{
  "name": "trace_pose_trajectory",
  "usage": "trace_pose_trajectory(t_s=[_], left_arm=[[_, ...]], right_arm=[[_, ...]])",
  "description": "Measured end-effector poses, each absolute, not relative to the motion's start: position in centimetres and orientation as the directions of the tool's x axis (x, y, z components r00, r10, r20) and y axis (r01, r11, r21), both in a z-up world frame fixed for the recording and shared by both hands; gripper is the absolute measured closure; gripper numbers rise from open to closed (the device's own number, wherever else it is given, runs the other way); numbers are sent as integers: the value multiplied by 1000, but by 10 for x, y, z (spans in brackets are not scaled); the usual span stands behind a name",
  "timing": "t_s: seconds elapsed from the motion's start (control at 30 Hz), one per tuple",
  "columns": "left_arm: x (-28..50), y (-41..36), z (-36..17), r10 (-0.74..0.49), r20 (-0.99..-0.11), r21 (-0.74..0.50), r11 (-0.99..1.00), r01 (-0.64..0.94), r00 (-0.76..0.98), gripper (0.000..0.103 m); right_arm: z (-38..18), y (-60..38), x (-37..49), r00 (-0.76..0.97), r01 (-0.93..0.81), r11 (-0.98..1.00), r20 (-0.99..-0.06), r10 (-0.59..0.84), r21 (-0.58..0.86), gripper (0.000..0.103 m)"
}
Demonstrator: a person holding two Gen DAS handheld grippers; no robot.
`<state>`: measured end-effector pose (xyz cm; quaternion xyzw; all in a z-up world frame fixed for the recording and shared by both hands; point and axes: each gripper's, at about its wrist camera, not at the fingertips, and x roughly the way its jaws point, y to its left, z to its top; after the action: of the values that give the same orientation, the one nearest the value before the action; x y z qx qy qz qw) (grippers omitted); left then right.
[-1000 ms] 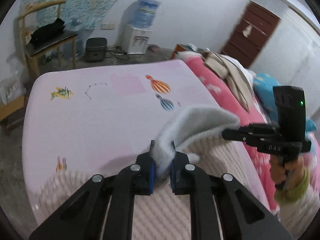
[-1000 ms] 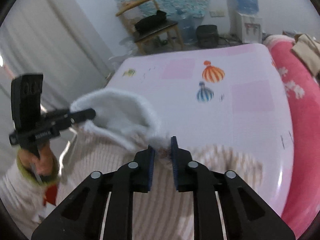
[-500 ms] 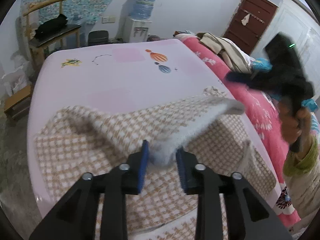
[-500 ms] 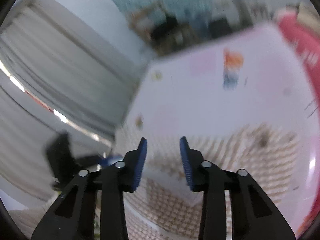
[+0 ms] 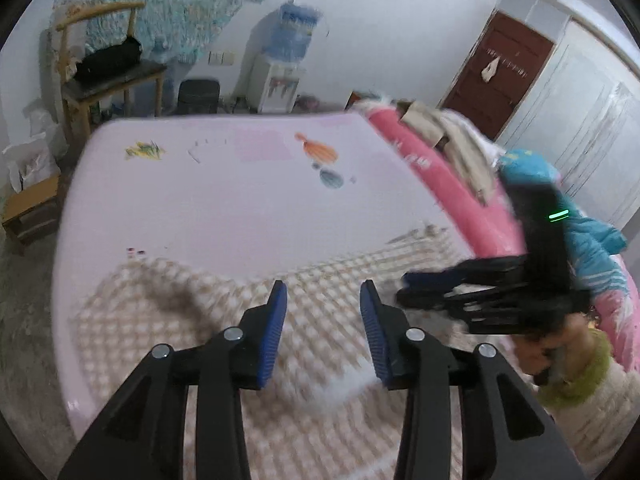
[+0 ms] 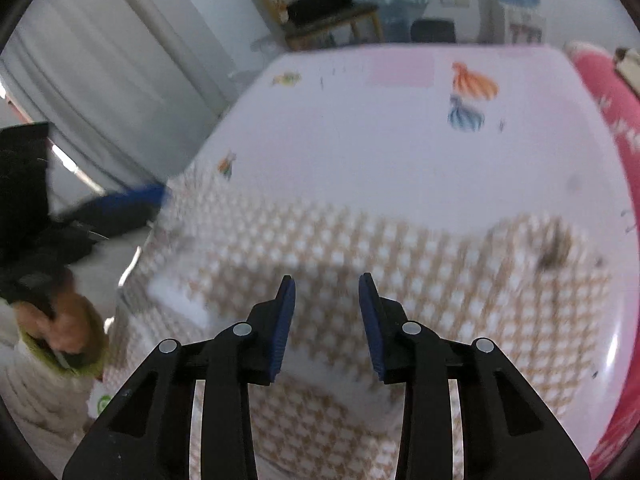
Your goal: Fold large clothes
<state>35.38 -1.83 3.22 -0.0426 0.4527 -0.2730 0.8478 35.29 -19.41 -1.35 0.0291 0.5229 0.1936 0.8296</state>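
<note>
Garment flat, both grippers empty

From my left wrist view: wooden chair (image 5: 100, 76) far left, water dispenser (image 5: 280, 80) behind. My left gripper (image 5: 323, 320) hangs over the checked garment (image 5: 192, 312), jaws spread wide, nothing between them. Garment lies spread on the near part of the pink bedsheet (image 5: 240, 200), blurred. To the right, my right gripper (image 6: 326, 312) also over the garment, jaws parted, empty. Pink quilt (image 5: 440, 184) runs along the bed's right edge.
</note>
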Motion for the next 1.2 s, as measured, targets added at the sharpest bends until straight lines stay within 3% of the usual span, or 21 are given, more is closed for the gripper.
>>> trace_pose_trajectory(t_s=[0.17,0.37,0.53,0.63,0.83,0.97,1.2], left_arm=[[384,-31,-19,-335,-842,-163,905,393,422,66],[382,-33,-12,-341,-825,-146,898,414,450,66],[347,-49,9,-483,-778,-208,801,561,401,66],[333,-65,-22,-368,-859,-104,806,582,356,66],[309,-51,-19,-309,-856,-29,829,558,415,66],[297,-35,-15,-303,-859,-51,853,519,413,65],[284,-33,30,-407,-764,-108,846,522,500,65]], right_arm=[[-31,-192,378,407,-252,956,-880,245,150,72],[-27,-205,380,399,-222,955,-876,271,194,71],[-16,-191,348,403,-338,920,-852,334,200,70],[-45,-183,344,372,-360,922,-884,284,144,69],[-38,-213,319,373,-335,933,-892,256,128,69],[-31,-236,303,377,-277,945,-885,272,172,70],[8,-212,291,492,-254,959,-837,238,124,67]])
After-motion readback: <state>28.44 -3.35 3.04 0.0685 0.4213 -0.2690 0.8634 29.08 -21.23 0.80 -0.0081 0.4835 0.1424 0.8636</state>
